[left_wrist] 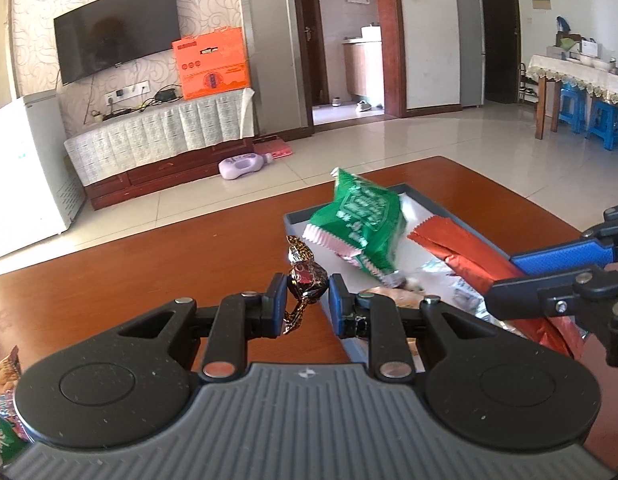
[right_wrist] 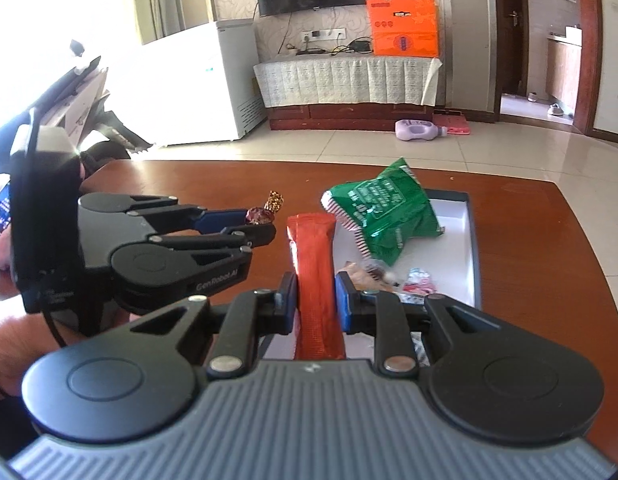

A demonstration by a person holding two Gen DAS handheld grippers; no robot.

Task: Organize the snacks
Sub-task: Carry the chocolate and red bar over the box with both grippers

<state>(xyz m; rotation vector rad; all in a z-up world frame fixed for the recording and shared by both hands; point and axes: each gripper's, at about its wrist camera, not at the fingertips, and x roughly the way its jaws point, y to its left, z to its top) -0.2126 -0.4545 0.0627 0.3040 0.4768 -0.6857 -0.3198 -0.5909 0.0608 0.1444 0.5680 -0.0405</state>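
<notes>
L gripper point(left_wrist: 308, 285) pinches a foil-wrapped candy point(left_wrist: 305, 276) just above the wooden table point(left_wrist: 149, 280), beside the grey tray point(left_wrist: 305, 216). R gripper point(right_wrist: 316, 300) is clamped on a long red snack pack point(right_wrist: 315, 272) over the tray's near edge; green bag point(right_wrist: 383, 216) and small wrapped snacks lie inside.

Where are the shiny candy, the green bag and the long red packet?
shiny candy point(left_wrist: 307, 276), left wrist view, its foil-wrapped middle.
green bag point(right_wrist: 383, 210), right wrist view, its printed front.
long red packet point(right_wrist: 317, 264), right wrist view, its middle.
</notes>
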